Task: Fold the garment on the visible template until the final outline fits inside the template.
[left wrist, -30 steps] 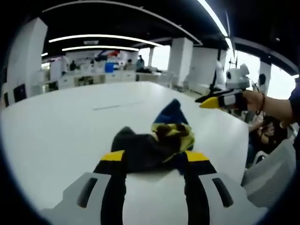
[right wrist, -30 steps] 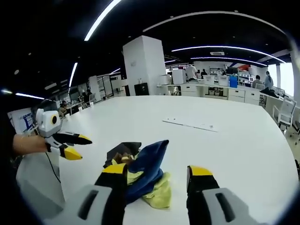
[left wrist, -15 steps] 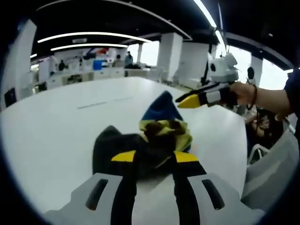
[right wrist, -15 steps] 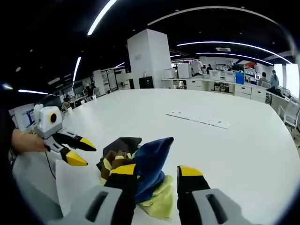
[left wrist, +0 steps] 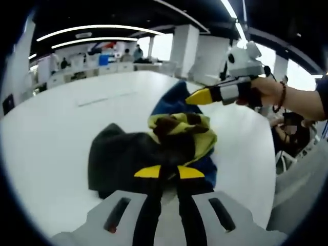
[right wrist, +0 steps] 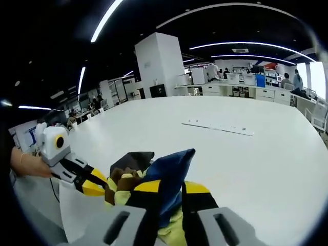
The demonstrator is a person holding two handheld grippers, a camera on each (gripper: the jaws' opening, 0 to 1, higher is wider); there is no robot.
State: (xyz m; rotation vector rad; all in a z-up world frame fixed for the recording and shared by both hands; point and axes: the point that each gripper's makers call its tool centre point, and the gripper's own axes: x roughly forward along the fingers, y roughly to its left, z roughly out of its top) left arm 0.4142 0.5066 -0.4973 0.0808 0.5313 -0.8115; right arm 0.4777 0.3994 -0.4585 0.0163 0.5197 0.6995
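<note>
In the left gripper view the garment [left wrist: 154,148] lies crumpled in a heap on the white table [left wrist: 46,128], directly at the tips of the left gripper [left wrist: 168,172]; its two yellow-tipped black jaws stand nearly together, with only a thin gap between them, and they press into the dark near edge of the cloth, apparently pinching a fold of it, though the grip itself is partly hidden by the fabric. The garment is soft and rumpled, with a black part spread low toward the left, a yellow-and-dark patterned bunch at the middle, and a blue part rising to a peak behind; the right gripper [left wrist: 205,95] enters from the right, held in a person's hand [left wrist: 266,91], its yellow tip just beside the blue peak; whether it touches cannot be told here.

In the right gripper view the same heap [right wrist: 154,179] sits at the right gripper's own tips [right wrist: 170,187]; the jaws are drawn close, and the blue fold rises between and in front of them, so they appear closed upon the blue cloth; the left gripper [right wrist: 89,182] lies at the heap's left edge, its yellow tips against the dark and yellow folds. The table [right wrist: 266,154] is smooth, matte and white; a thin pale strip [right wrist: 218,127] lies flat on it, well apart from the garment.
</note>
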